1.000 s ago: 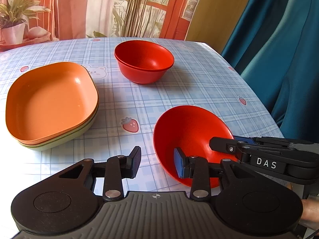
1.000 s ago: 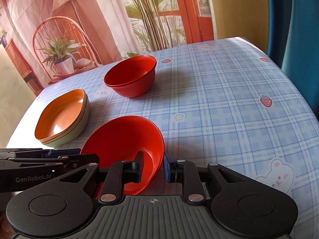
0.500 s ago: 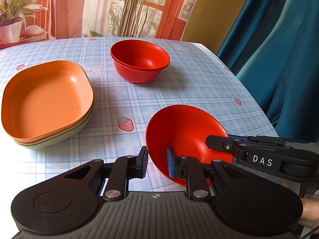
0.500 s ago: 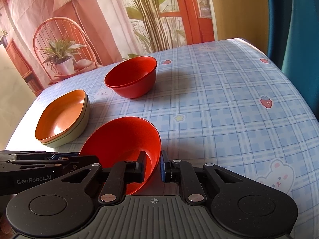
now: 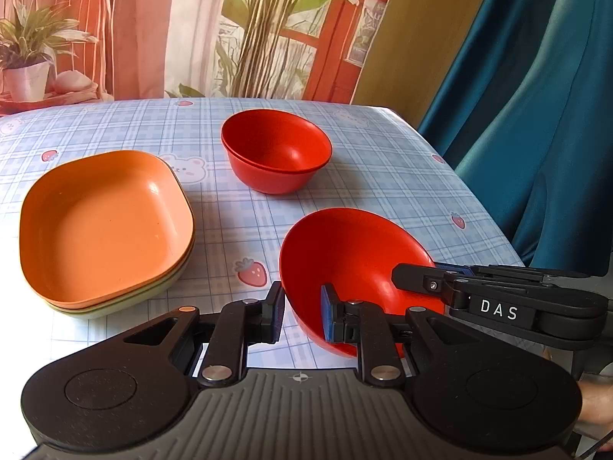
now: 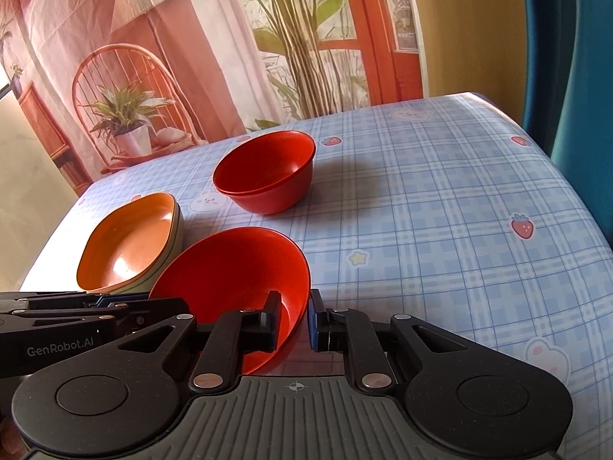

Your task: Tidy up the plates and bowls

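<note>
A red bowl (image 5: 352,264) is tilted just above the checked tablecloth, held from both sides. My left gripper (image 5: 300,314) is shut on its near left rim. My right gripper (image 6: 293,320) is shut on its near right rim, and it shows from the side in the left wrist view (image 5: 425,283). The held bowl also shows in the right wrist view (image 6: 233,280). Two stacked red bowls (image 5: 276,151) stand farther back on the table (image 6: 264,170). An orange plate stacked on green plates (image 5: 103,226) sits at the left (image 6: 130,245).
The table's right edge (image 5: 486,207) drops off to a teal curtain (image 5: 536,115). A backdrop with a printed chair and plants (image 6: 126,122) hangs behind the table's far edge.
Both grippers have narrowed and closed onto the red bowl's rim. The bowl has lifted and shifted a little toward the stacked bowls.
</note>
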Available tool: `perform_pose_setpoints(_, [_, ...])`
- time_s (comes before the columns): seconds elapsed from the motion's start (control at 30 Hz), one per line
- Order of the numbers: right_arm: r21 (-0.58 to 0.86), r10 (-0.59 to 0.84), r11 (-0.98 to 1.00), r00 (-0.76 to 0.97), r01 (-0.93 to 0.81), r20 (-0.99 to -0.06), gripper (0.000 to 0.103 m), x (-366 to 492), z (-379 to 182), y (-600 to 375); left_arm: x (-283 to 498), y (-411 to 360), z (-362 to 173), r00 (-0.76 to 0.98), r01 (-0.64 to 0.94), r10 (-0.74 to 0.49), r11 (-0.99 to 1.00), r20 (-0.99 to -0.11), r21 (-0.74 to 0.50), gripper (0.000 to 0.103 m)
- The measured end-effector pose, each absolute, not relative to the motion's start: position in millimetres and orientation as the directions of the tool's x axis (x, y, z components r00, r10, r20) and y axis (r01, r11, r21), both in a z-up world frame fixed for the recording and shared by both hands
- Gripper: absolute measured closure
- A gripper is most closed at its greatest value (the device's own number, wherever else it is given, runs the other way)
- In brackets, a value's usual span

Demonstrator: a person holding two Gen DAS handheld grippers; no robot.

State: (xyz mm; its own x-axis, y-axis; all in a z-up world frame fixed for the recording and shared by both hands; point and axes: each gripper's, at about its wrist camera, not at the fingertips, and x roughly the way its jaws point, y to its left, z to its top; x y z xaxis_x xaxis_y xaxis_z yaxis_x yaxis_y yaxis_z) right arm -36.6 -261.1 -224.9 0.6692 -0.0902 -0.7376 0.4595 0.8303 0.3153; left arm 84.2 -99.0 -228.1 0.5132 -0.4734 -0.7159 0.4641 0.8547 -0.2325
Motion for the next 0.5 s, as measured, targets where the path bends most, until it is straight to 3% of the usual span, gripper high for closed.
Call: perform_pose_setpoints(0.5, [0.313,-0.102,0.849,0.715,0.425,-0.692,0.089,-1.8,-198.2,-273.5,108.0,-100.6,-204.2,0.576,0.466,-0.458,0.865,-0.677,-0.188,0.082])
